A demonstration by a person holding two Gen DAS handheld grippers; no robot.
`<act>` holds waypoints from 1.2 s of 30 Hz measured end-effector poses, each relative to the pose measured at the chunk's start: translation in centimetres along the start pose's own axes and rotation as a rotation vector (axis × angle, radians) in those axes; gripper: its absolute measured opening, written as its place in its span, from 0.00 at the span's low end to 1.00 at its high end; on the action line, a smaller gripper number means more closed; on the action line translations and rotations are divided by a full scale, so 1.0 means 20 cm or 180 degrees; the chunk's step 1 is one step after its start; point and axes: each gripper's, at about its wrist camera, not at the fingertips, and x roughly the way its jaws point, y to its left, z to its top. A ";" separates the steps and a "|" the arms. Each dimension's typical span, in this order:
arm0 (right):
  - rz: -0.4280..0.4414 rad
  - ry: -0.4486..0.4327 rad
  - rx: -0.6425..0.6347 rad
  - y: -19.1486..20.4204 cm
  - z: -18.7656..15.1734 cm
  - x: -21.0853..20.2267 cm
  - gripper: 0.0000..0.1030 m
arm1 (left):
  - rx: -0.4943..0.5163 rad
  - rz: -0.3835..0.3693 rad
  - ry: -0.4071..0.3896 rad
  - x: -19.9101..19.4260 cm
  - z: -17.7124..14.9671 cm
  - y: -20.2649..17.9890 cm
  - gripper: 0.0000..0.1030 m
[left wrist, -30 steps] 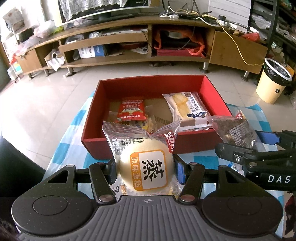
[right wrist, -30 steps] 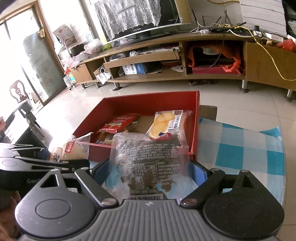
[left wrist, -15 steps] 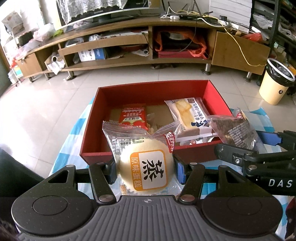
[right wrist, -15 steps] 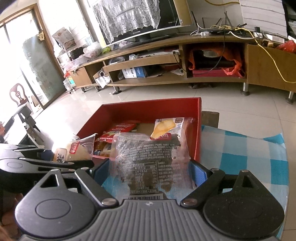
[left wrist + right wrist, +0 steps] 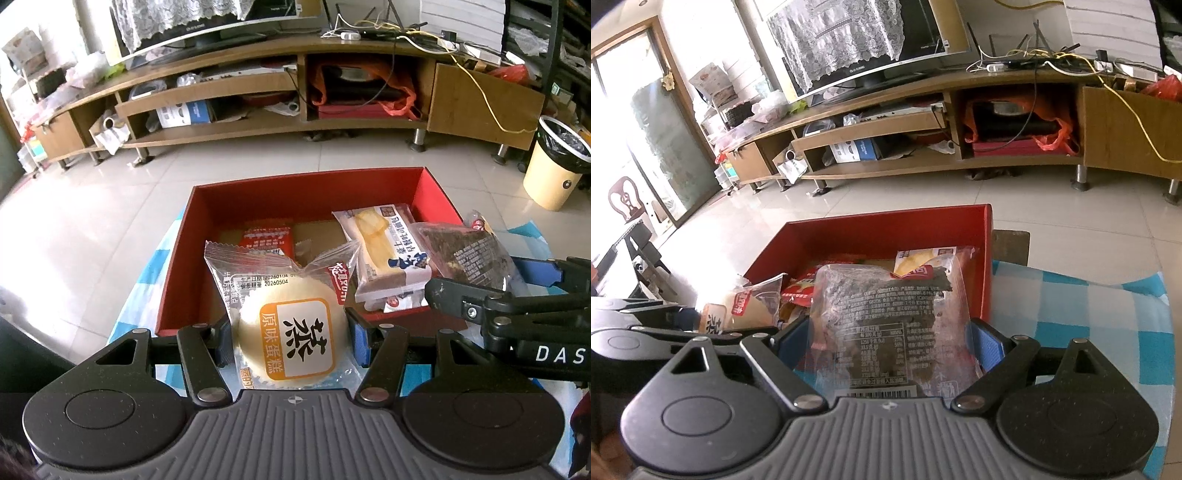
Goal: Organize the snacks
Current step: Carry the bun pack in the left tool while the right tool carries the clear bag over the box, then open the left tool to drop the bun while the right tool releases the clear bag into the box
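The left gripper (image 5: 291,339) is clamped on a round pale steamed cake in a clear wrapper with an orange label (image 5: 291,332), poised at the near wall of the open red cardboard box (image 5: 177,266), which fills mid-frame just beyond. The right gripper (image 5: 886,347) grasps a clear bag of dark crumbly snack (image 5: 890,325), its long axis pointing into the box, over the near right corner. Since a second ago the box has drawn closer in both views; both grips are unchanged.
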 end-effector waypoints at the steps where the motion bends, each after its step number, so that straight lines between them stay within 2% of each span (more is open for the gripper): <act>1: -0.0006 -0.0005 0.0002 0.00 0.00 0.00 0.86 | 0.0005 0.0008 0.0000 0.01 0.01 0.00 0.64; 15: -0.0033 -0.0009 0.0102 -0.05 0.08 0.12 0.86 | -0.0016 0.0124 -0.0009 0.13 0.11 0.02 0.64; 25: -0.0069 0.0046 0.0127 -0.08 0.15 0.29 0.86 | -0.0099 0.0234 0.0029 0.25 0.19 0.05 0.64; 36: -0.0117 0.0071 0.0081 -0.08 0.19 0.38 0.90 | -0.0126 0.0329 -0.0008 0.27 0.20 0.08 0.74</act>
